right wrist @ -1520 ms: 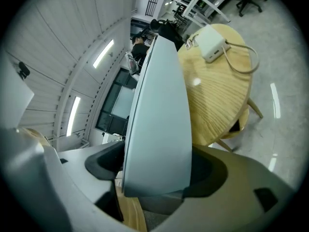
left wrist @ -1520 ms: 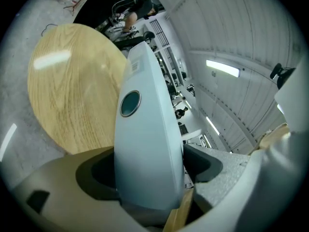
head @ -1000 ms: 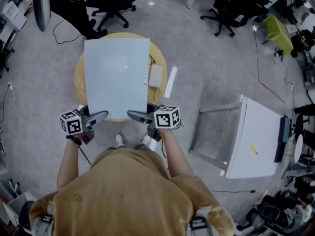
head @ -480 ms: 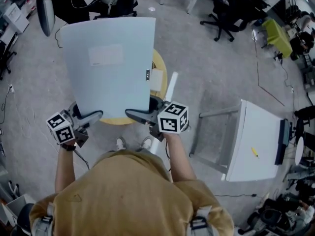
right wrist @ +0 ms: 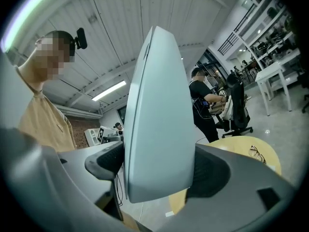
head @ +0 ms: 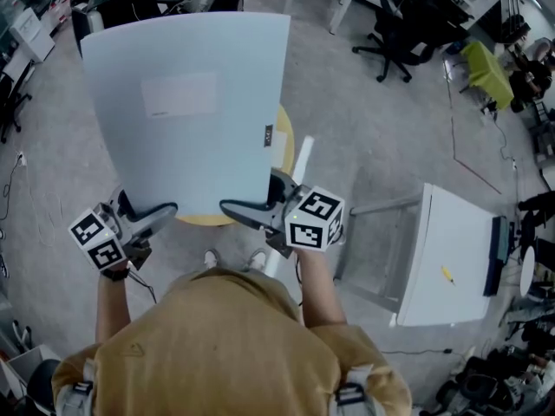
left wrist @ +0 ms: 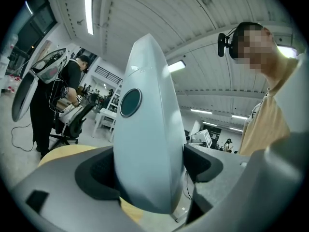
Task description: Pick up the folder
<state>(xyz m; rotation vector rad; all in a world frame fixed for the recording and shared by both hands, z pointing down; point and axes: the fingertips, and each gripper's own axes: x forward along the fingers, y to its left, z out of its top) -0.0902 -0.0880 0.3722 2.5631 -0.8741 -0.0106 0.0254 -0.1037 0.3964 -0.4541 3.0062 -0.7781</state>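
Observation:
The pale blue folder is up in the air, tilted toward the head camera, above the round wooden table. My left gripper is shut on its near left corner and my right gripper is shut on its near right corner. In the left gripper view the folder stands edge-on between the dark pads. The right gripper view shows the folder clamped the same way, with the table below and behind it.
A white box and a white strip lie on the table's right side, glasses too. A white desk stands to the right. Office chairs and a standing person are beyond the table.
Both grippers have lifted the folder off the table and raised it toward the camera; its far edge has tipped up. The left gripper has drifted left.

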